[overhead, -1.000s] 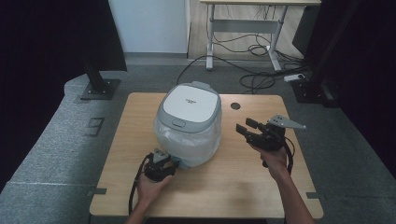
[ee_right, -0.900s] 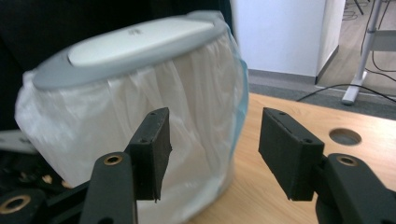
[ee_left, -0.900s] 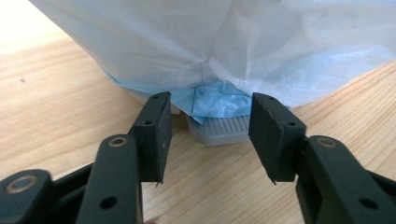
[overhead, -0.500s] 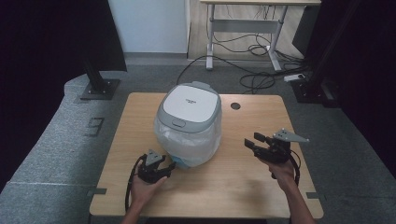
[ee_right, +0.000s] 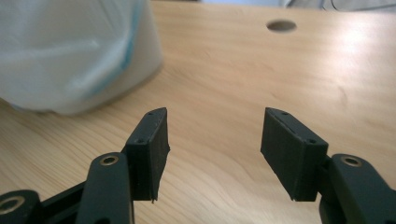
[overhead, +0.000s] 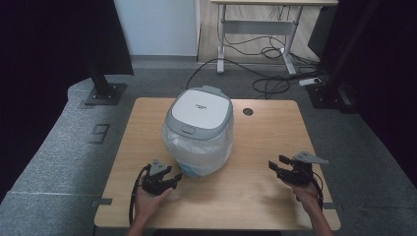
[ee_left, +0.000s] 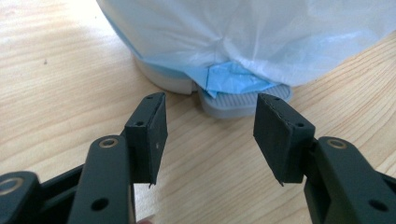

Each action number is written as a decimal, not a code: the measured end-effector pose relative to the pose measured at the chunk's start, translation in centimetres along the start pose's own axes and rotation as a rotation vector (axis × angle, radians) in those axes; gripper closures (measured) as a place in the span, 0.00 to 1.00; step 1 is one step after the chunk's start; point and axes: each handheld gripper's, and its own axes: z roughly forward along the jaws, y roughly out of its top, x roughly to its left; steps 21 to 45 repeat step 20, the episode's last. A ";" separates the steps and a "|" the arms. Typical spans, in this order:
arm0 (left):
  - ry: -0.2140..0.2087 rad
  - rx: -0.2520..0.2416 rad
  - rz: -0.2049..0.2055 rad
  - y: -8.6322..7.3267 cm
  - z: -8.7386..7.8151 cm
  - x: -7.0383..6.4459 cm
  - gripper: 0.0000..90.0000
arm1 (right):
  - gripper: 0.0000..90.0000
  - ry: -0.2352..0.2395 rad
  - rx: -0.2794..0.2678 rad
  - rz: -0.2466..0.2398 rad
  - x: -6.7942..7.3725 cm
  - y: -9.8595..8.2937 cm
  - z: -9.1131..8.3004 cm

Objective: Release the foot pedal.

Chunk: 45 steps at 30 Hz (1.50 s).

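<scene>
Both grippers — left [overhead: 173, 178], right [overhead: 276, 164] — gape wide, holding nothing

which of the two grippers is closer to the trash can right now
The left gripper. Its open jaws sit right at the base of the trash can, facing the grey foot pedal, while the right gripper rests well off to the side.

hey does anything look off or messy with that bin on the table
The white bag hangs outside the lidded bin and bunches loosely around its body instead of sitting tucked in. A blue fold of it droops onto the grey foot pedal at the base, just ahead of the open left tongs. Nothing looks spilled or broken.
</scene>
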 end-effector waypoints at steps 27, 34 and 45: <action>-0.004 0.018 -0.012 -0.3 -0.1 0.5 0.48 | 0.43 -0.067 0.077 0.011 -1.4 -3.2 0.7; -0.004 0.018 -0.012 -0.3 -0.1 0.5 0.48 | 0.43 -0.067 0.077 0.011 -1.4 -3.2 0.7; -0.004 0.018 -0.012 -0.3 -0.1 0.5 0.48 | 0.43 -0.067 0.077 0.011 -1.4 -3.2 0.7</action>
